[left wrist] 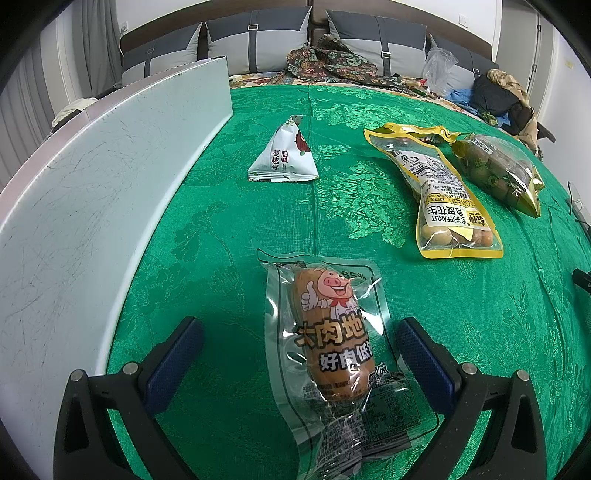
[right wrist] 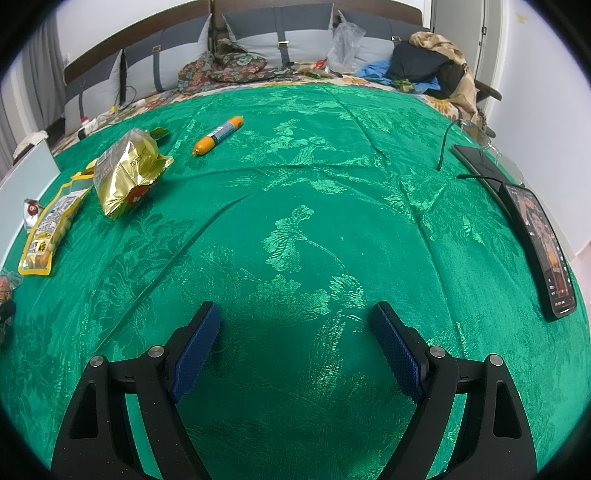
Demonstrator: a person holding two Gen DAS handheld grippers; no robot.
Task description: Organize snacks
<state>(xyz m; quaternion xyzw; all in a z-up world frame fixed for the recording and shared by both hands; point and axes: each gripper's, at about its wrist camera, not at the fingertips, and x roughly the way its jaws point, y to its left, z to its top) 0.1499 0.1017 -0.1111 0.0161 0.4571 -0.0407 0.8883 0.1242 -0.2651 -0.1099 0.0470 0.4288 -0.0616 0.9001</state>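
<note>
A clear-wrapped sausage with a cartoon pig (left wrist: 328,350) lies on the green cloth between the spread fingers of my left gripper (left wrist: 299,332), which is open and not touching it. Farther off lie a white triangular snack pack (left wrist: 286,155), a yellow peanut bag (left wrist: 443,195) and a gold bag of round snacks (left wrist: 498,170). My right gripper (right wrist: 295,317) is open over bare green cloth. In the right wrist view the gold bag (right wrist: 125,173), the peanut bag (right wrist: 51,229) and an orange sausage stick (right wrist: 218,135) lie at the left and far middle.
A white box wall (left wrist: 92,192) stands along the left of the cloth. Two phones (right wrist: 539,243) and a pair of glasses (right wrist: 476,133) lie at the right edge. Pillows (right wrist: 280,33), clothes and a plastic bag are piled behind the cloth.
</note>
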